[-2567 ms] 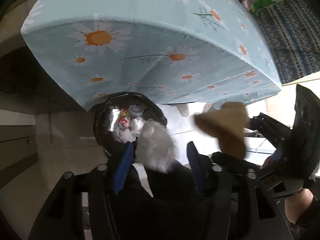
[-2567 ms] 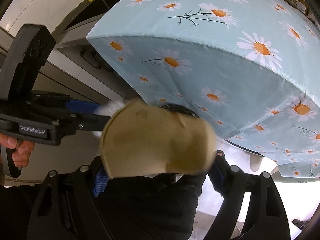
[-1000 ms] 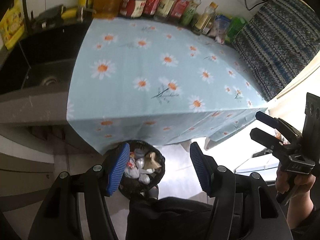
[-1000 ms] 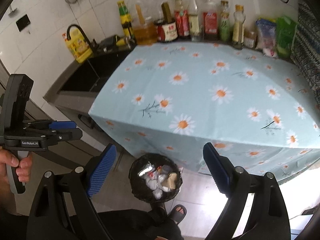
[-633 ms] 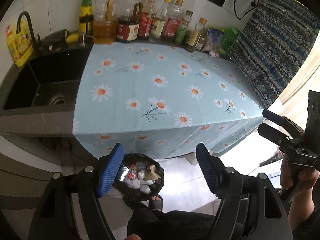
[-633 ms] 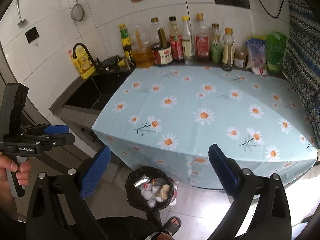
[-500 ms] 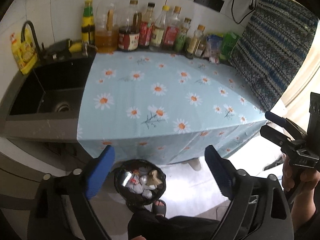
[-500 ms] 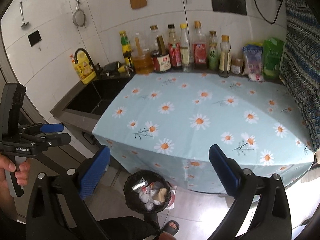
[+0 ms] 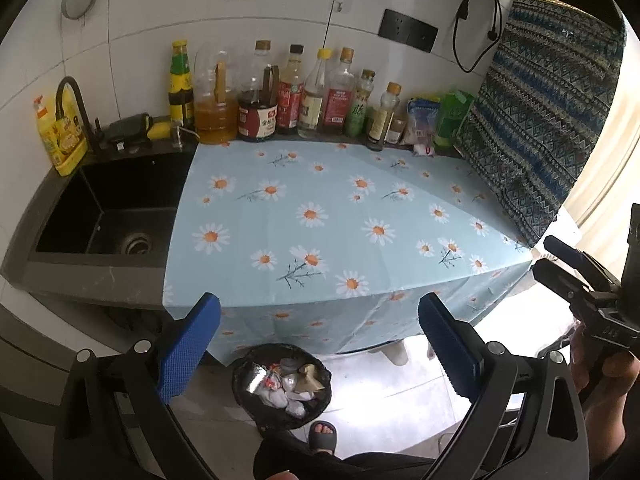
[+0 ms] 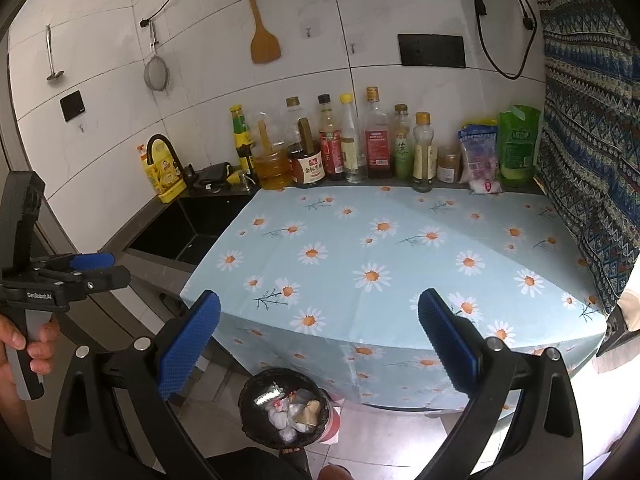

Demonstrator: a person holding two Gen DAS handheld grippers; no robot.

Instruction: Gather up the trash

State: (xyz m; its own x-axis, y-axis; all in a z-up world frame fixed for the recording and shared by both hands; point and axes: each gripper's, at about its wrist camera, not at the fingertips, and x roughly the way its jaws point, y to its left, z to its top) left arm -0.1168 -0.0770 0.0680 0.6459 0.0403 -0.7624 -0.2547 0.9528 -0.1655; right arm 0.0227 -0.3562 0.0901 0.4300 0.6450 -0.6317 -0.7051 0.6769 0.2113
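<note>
Trash (image 9: 286,384), as I read it from the operator's seat: crumpled white tissue, a shiny foil scrap and a tan paper piece, all lying inside the black-lined bin (image 9: 244,396) on the floor.

Left gripper (image 9: 320,320): the jaws are opening, blue pads spread wide, with nothing between them. In its own view the bin sits at 6 o'clock, low between the pads and well apart from them.

Right gripper (image 10: 320,320): jaws released and wide, also empty. The same bin lies at 6 o'clock, just in front of the hanging edge of the daisy tablecloth (image 10: 400,264).

Outward: the tablecloth fills the centre toward 12 o'clock, and I can find no loose scrap on it. A row of bottles (image 10: 348,148) lines the wall at 12 o'clock; the dark sink (image 9: 104,208) lies at 9 o'clock in the left view. A sandalled foot (image 9: 323,432) stands just beside the bin.

Handling, by my judgement: these pieces are light, soft and easily crushed. The foil may slip on the pads. Any stray piece is best pinched across its thickest crumple with a gentle close. The collecting appears nearly complete.
</note>
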